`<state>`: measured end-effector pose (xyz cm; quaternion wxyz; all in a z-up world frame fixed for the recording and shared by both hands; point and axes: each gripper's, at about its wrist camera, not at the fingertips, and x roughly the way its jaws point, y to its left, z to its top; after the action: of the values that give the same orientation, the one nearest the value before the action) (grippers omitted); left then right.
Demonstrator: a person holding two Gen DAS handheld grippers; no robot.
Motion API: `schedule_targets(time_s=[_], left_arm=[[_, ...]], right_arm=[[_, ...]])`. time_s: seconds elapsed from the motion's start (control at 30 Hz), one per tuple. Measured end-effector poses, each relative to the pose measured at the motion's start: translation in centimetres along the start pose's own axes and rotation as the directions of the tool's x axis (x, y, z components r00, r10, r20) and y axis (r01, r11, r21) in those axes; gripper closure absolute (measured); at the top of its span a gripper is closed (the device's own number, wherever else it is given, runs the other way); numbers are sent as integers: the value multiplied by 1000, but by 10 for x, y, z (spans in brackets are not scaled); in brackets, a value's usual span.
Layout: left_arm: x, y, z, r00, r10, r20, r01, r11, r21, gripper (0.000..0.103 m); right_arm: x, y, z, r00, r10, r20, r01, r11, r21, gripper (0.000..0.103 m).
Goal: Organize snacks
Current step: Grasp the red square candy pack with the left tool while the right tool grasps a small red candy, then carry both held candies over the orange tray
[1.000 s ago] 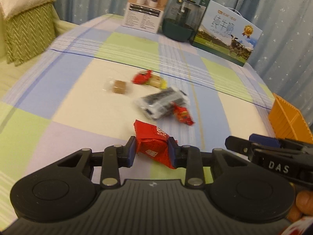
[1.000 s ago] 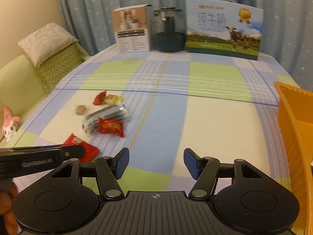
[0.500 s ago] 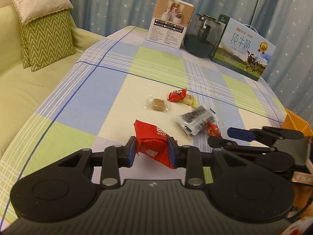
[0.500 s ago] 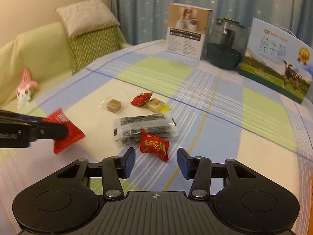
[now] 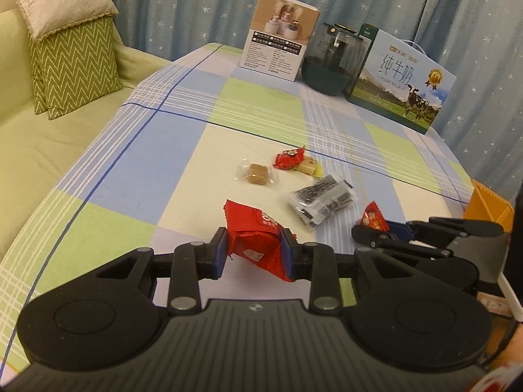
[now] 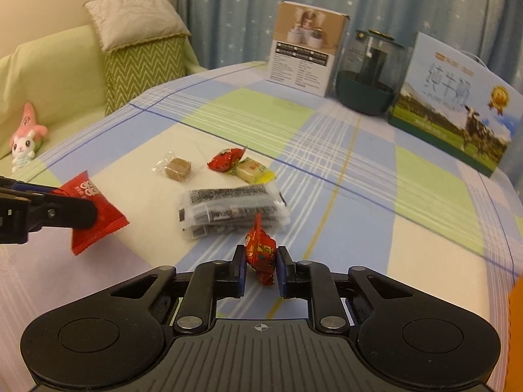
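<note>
The right claw [image 6: 260,269] has just closed on a small crinkly red foil candy [image 6: 260,251] beside the clear black-printed packet [image 6: 233,209] on the bench [image 6: 343,176]; the left claw [image 5: 254,253] clamps a red plastic snack pouch [image 5: 253,238]. Both look ready for sorting.

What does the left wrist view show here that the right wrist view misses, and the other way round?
Only the left wrist view shows the orange bin's ridged wall. Only the right wrist view shows the pink plush toy on the sofa. Both show the left claw shut on the red snack packet, the right claw shut on the small red candy, and the milk box.
</note>
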<state>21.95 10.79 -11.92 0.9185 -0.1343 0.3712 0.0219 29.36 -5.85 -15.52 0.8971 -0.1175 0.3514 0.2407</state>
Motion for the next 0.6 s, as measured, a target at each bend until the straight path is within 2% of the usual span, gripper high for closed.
schedule_targets(time_s=[0.4,0.6], left_arm=[[-38,-37,-5,999,-37,-9,37,998,54,73],[-65,-60,-14,998,-54,-20,55,995,83,73]], right_arm=[[-82,-16,-25,999,-14,-42,22,981,194,84],[-133,-29,-39,999,-38,-29,44,959,281,84]])
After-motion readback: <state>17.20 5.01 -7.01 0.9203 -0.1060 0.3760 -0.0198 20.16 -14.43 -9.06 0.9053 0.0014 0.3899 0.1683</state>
